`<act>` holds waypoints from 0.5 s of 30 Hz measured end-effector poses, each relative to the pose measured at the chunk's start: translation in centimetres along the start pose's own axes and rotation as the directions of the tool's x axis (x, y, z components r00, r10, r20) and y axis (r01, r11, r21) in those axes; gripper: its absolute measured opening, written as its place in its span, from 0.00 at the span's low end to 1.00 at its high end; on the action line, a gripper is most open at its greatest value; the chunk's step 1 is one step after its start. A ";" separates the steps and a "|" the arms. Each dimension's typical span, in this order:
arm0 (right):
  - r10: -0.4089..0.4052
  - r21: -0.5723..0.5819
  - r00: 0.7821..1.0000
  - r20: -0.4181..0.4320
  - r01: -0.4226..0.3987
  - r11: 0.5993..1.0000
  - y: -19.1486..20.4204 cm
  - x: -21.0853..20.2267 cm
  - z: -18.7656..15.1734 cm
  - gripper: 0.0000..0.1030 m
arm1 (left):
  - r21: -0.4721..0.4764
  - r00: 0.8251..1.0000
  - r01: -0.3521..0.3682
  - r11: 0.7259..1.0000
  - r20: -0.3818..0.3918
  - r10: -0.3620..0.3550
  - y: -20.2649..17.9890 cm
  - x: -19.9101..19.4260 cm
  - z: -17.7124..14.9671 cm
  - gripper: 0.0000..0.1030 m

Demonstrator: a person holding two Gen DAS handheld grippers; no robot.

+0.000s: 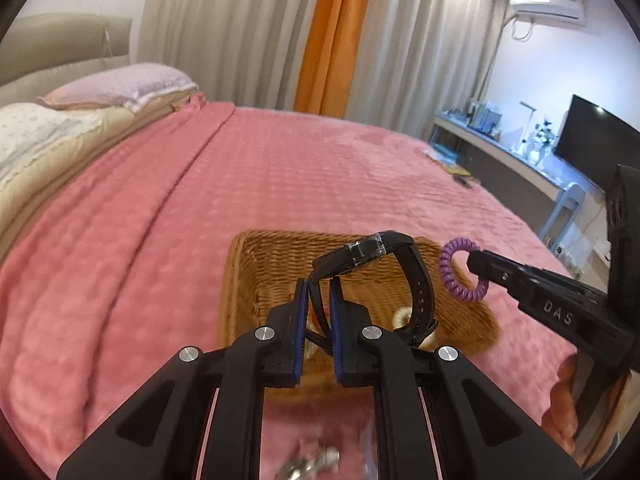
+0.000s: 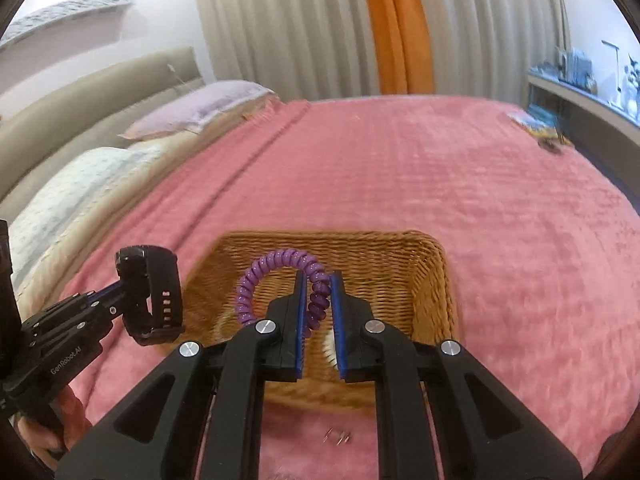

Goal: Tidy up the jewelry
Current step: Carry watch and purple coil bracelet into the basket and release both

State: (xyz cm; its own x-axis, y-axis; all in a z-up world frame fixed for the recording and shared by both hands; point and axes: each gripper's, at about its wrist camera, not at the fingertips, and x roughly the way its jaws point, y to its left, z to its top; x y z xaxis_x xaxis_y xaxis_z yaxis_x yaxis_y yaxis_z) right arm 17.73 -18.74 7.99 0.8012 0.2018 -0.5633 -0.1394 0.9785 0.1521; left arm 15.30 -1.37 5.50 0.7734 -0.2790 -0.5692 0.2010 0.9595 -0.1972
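my left gripper (image 1: 320, 286) clamped on black watch (image 1: 376, 254), strap looping upward, right gripper (image 2: 319, 282) pinching purple coil bracelet (image 2: 280, 280) arching toward 10 o'clock, wicker basket (image 2: 436, 280) below

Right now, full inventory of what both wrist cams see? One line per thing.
watch: 1, black, held in the air over the basket by the left gripper
hair tie: 1, purple spiral coil, held above the basket by the right gripper
basket: 1, tan wicker, on the blanket; something pale lies inside, too hidden to name
small metal pieces: a few, silvery, on the blanket in front of the basket, blurred
blanket: 1, pink, covering the bed
pillows: 2, one lilac, one white, at the head of the bed
curtains: grey with an orange panel, behind the bed
TV: 1, black, on the desk at right
left gripper: 1, black, blue pads, shut on the watch strap
right gripper: 1, black, blue pads, shut on the hair tie
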 end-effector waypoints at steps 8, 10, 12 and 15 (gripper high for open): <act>-0.034 0.043 0.988 -0.152 0.041 0.998 -2.2 5.8 -1.6 0.10 | -0.009 0.990 -0.023 1.000 -0.140 0.022 0.4 7.4 -1.3 0.09; -0.037 0.054 0.984 -0.174 0.047 0.997 -2.4 6.4 -1.9 0.10 | -0.006 0.986 -0.032 0.999 -0.161 0.030 0.5 8.1 -1.6 0.09; -0.029 0.073 0.982 -0.188 0.043 0.996 -2.7 6.7 -2.2 0.10 | -0.006 0.982 -0.032 0.999 -0.186 0.030 0.8 8.5 -1.9 0.12; 0.004 0.107 0.982 -0.187 0.016 0.994 -3.2 6.1 -2.5 0.10 | -0.030 0.982 0.011 0.999 -0.187 -0.016 1.3 7.5 -1.8 0.26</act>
State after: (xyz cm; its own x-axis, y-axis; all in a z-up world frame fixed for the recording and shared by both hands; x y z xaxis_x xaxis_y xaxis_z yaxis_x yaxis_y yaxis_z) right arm 21.64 -20.53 2.05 0.6779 0.2106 -0.7043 -0.0638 0.9713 0.2291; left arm 20.25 -2.31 -0.50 0.6439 -0.2967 -0.7053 0.1912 0.9549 -0.2272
